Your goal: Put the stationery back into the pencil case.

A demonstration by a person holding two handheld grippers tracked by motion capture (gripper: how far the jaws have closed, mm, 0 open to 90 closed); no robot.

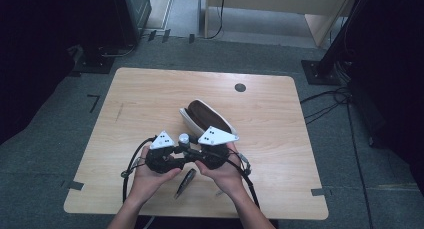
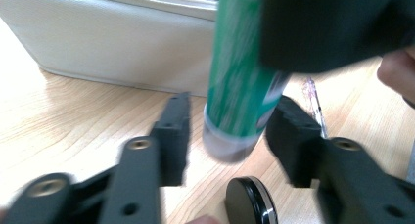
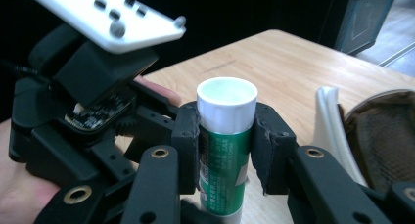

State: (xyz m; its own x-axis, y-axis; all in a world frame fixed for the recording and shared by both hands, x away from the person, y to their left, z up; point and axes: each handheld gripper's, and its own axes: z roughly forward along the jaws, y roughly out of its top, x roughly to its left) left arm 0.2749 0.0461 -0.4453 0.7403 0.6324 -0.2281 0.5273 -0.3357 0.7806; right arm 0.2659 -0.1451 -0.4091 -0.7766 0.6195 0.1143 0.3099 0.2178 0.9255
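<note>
right hand-held gripper (image 3: 225, 150): clamped on upright green glue stick (image 3: 223, 150) | left hand-held gripper (image 2: 230, 136): jaws parted around the stick's lower end, not pressing | black cap (image 2: 250, 203): on desk (image 2: 73, 116) below left jaws

On my counter (image 1: 150, 94), the open white case (image 1: 192, 123) with its brown lining lies near the middle. A dark pen (image 1: 185, 182) lies nearer me than the case; a round grommet (image 1: 240, 87) sits beyond it.
</note>
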